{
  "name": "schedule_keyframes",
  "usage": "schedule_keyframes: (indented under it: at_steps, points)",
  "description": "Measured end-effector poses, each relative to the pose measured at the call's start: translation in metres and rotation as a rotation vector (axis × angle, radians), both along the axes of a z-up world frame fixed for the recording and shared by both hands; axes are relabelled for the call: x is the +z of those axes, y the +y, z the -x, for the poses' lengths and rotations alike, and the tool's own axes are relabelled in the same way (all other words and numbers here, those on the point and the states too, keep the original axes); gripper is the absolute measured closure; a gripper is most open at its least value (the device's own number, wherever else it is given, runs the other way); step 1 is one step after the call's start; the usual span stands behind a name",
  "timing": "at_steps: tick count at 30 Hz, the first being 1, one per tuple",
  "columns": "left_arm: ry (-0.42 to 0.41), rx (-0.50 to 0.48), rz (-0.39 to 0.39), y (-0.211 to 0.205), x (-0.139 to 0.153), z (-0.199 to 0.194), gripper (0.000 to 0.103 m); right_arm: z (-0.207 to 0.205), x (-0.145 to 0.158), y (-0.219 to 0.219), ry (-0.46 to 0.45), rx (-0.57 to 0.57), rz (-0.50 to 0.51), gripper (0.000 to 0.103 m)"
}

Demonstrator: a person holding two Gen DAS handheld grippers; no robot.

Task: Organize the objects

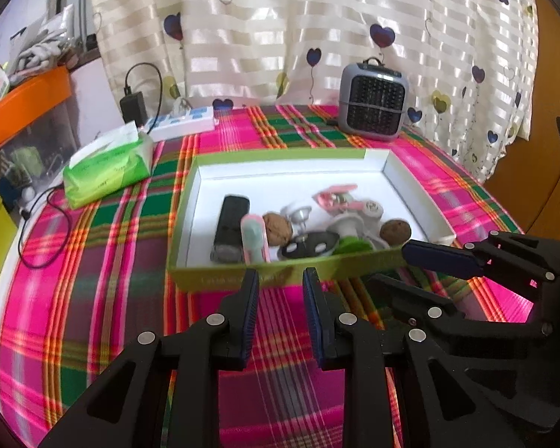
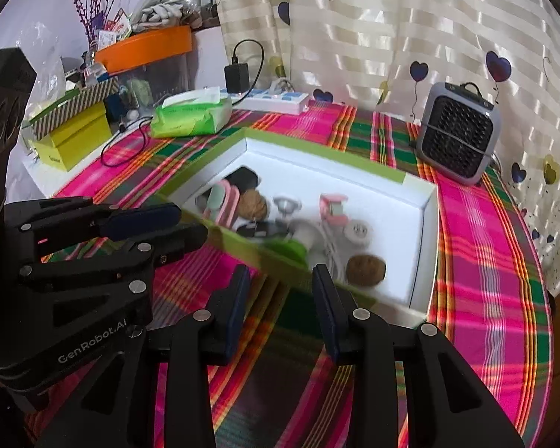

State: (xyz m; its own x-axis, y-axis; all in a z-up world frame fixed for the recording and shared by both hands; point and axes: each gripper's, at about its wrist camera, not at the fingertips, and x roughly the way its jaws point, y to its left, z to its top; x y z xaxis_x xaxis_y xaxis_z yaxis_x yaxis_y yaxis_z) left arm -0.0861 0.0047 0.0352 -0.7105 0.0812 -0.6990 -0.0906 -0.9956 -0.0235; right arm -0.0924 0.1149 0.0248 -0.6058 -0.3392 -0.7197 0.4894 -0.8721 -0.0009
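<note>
A shallow box (image 1: 280, 155) with a green rim and white inside lies on the plaid tablecloth (image 1: 104, 298). Inside it are a black remote-like device (image 1: 230, 224), two walnuts (image 1: 277, 227) (image 1: 395, 230), a pink dispenser (image 1: 336, 196) and several small white, black and green items. My left gripper (image 1: 281, 280) is open and empty, just short of the box's near wall. My right gripper (image 2: 281, 276) is open too, nothing between its fingers, at the near wall of the box (image 2: 324, 151) by a walnut (image 2: 366, 268). Each gripper shows sideways in the other's view, the right gripper (image 1: 388, 265) and the left gripper (image 2: 188, 222).
A green tissue pack (image 1: 108, 171) lies left of the box, with a white power strip (image 1: 183, 123) and a black charger (image 1: 133, 106) behind it. A grey fan unit (image 1: 373, 106) stands at the back right. A cable (image 1: 44, 224) loops at the left edge. A curtain hangs behind.
</note>
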Motion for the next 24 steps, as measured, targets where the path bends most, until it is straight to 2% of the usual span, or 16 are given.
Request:
schedule_keyframes:
  at_steps: [13,24]
  points:
    - [-0.099,0.016,0.059,0.007,-0.032,0.012,0.081,0.011,-0.027,0.004,-0.082,-0.043,-0.020,0.066]
    - [-0.095,0.017,0.057,0.008,-0.032,0.013,0.080,0.012,-0.027,0.004,-0.084,-0.052,-0.028,0.065]
